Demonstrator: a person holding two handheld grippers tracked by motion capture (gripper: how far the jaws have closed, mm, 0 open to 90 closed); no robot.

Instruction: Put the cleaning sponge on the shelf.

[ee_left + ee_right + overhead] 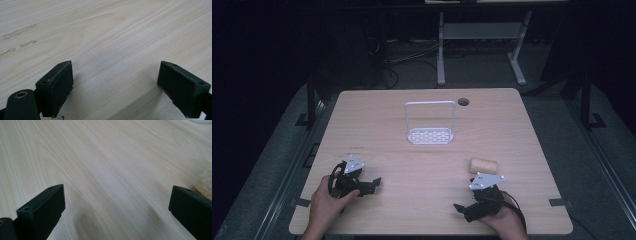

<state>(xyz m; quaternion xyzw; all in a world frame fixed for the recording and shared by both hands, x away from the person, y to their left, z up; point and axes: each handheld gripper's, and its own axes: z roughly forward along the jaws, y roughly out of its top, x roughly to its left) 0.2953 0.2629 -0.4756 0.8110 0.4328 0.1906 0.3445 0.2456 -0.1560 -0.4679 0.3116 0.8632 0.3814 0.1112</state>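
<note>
A tan rolled towel point(483, 165) lies on the wooden table point(412, 165) at the front right, just beyond my right gripper point(463, 210). That gripper rests near the table's front edge, held by a hand, jaws wide open over bare wood point(112, 195); a fuzzy cream edge of the towel point(205, 181) shows at the right of the right gripper view. My left gripper point(373, 184) sits at the front left, also held by a hand, open with nothing between its jaws point(115, 82). A white rack point(430, 123) with a tall wire frame stands at the table's middle back.
A round cable hole point(463, 101) sits near the table's far edge. Beyond the table is a dark floor with cables and the white legs of another desk point(441, 50). Faint marks point(18, 32) show on the wood ahead of the left gripper.
</note>
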